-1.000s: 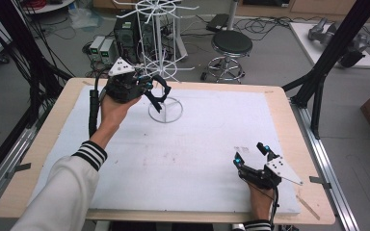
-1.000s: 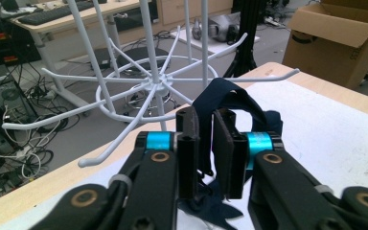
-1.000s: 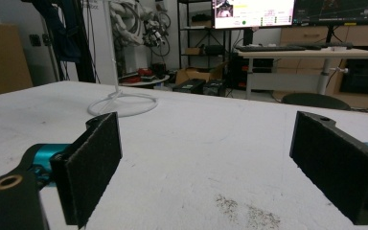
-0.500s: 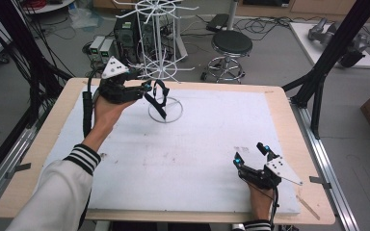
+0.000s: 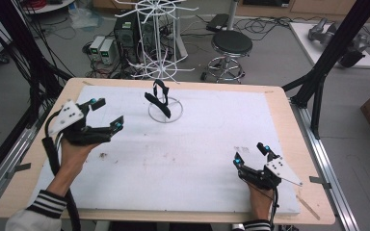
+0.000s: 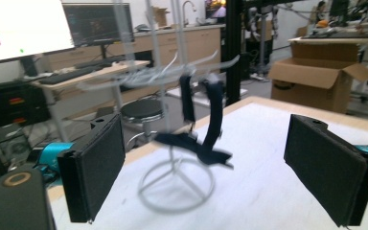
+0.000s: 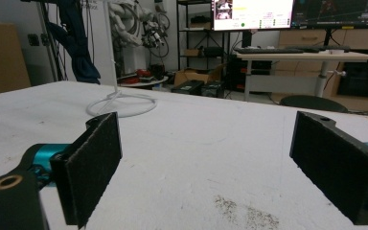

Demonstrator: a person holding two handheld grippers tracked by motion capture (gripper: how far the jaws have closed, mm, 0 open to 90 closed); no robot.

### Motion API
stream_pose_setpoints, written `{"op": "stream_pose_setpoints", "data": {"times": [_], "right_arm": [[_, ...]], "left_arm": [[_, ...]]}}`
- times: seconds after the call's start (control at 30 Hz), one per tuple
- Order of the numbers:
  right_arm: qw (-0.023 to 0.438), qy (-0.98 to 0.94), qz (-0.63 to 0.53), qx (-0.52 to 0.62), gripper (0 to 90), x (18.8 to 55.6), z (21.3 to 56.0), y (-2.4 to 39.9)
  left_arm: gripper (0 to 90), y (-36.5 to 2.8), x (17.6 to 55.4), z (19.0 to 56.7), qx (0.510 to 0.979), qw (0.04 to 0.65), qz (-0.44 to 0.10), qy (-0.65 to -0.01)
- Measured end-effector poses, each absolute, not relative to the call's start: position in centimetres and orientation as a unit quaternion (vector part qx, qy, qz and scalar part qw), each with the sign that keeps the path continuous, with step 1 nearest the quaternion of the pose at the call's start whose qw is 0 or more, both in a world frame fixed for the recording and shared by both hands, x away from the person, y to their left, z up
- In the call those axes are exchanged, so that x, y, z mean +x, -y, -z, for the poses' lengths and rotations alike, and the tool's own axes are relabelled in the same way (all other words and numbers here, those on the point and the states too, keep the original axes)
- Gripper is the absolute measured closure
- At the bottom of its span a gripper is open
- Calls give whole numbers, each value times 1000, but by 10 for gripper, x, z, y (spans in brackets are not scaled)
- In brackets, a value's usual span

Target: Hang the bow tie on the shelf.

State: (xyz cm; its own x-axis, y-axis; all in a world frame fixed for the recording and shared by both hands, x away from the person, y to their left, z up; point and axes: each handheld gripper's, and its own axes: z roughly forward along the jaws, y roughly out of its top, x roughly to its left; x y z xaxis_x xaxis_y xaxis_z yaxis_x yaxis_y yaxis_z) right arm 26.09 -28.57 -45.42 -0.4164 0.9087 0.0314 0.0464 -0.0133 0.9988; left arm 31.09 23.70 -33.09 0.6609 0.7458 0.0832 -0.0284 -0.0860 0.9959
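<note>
A dark strap [image 5: 160, 98] is draped in a loop from the white wire stand [image 5: 165, 110]; both the left gripper [image 5: 107, 113] and the right gripper [image 5: 251, 154] are held wide apart, empty.

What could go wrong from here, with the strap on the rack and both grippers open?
1. The black strap hangs on a low hook of the white wire rack with its lower end trailing over the ring base; it looks loosely draped and might slip off if jolted.
2. The rack is tall and thin on a small ring base, so a knock from the left hand-held gripper, open nearby, could tip it.
3. The right hand-held gripper rests open near the table's front edge.
</note>
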Motion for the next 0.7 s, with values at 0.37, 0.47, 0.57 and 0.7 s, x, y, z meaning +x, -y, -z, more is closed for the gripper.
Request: {"op": "stream_pose_setpoints", "data": {"times": [0.37, 0.47, 0.57, 0.7], "right_arm": [[368, -601, -587, 398, 97, 261, 454, 286], [364, -601, -588, 401, 97, 261, 454, 285], [367, -602, -587, 398, 97, 261, 454, 285], [369, -603, -586, 396, 97, 261, 454, 285]], "left_arm": [[136, -286, 277, 392, 639, 634, -322, -293], [136, -293, 272, 410, 631, 637, -324, -301], [135, -297, 268, 426, 625, 638, -329, -307], [135, -301, 267, 444, 621, 636, -331, -318]]}}
